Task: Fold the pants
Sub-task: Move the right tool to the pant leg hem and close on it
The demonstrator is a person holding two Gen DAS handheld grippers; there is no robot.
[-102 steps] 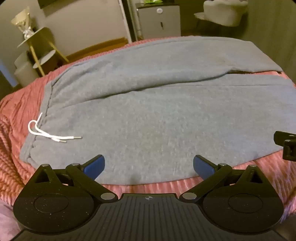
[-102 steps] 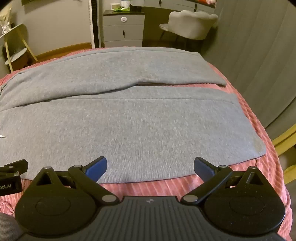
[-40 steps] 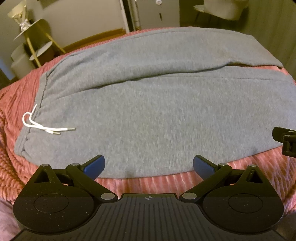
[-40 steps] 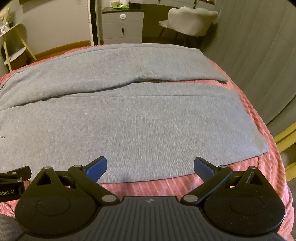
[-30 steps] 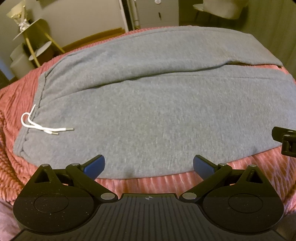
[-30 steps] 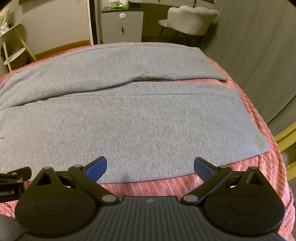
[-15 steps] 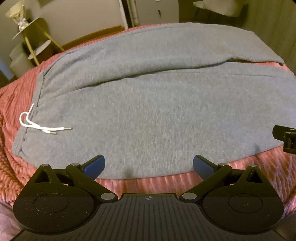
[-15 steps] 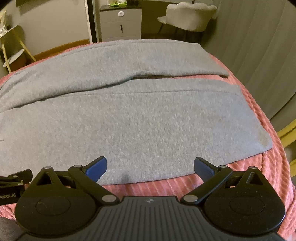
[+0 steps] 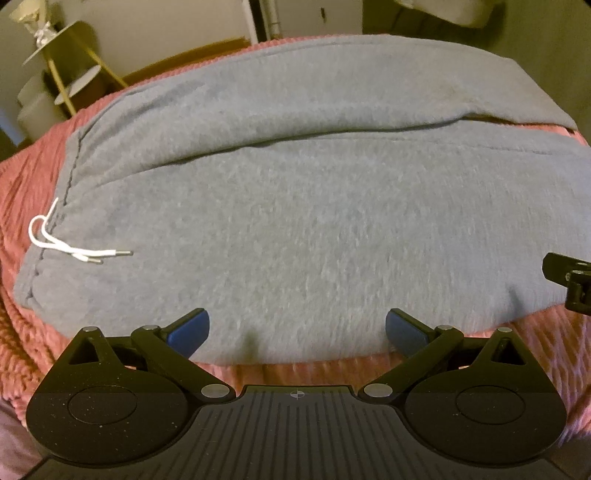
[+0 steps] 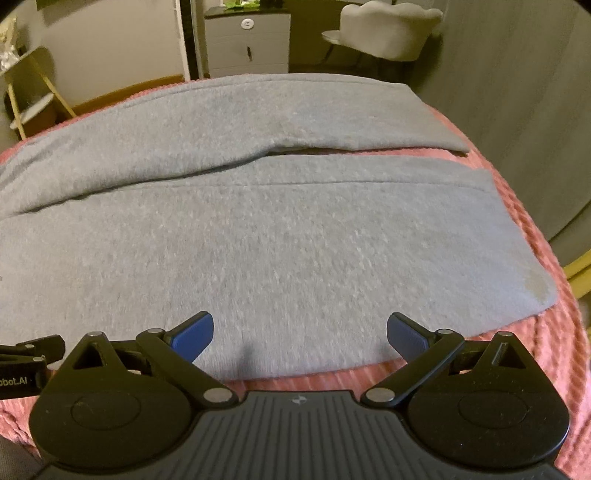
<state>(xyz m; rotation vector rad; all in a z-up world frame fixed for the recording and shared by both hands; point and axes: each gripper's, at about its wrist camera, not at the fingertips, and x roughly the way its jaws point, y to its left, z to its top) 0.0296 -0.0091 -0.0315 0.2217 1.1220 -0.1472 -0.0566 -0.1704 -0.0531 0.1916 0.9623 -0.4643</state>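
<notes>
Grey sweatpants (image 9: pixel 295 221) lie flat across a pink ribbed bedspread (image 9: pixel 22 192), waistband at the left with a white drawstring (image 9: pixel 70 247). In the right wrist view the pants (image 10: pixel 277 251) stretch to the leg cuffs at the right, the far leg lying beside the near one. My left gripper (image 9: pixel 297 328) is open, its blue-tipped fingers (image 9: pixel 188 328) just over the near edge of the pants by the waist end. Over the near leg's lower edge my right gripper (image 10: pixel 299 332) stands open too. Neither holds cloth.
The bedspread (image 10: pixel 546 350) drops off close to the right of the cuffs. Behind the bed are a gold tiered stand (image 9: pixel 62 70), a grey drawer unit (image 10: pixel 247 40) and a pale chair (image 10: pixel 388 29). A grey curtain (image 10: pixel 517 92) hangs at the right.
Both grippers have crept forward and lower toward the near edge of the pants, which now fill more of each view. The jaws stayed open and the pants have not moved.
</notes>
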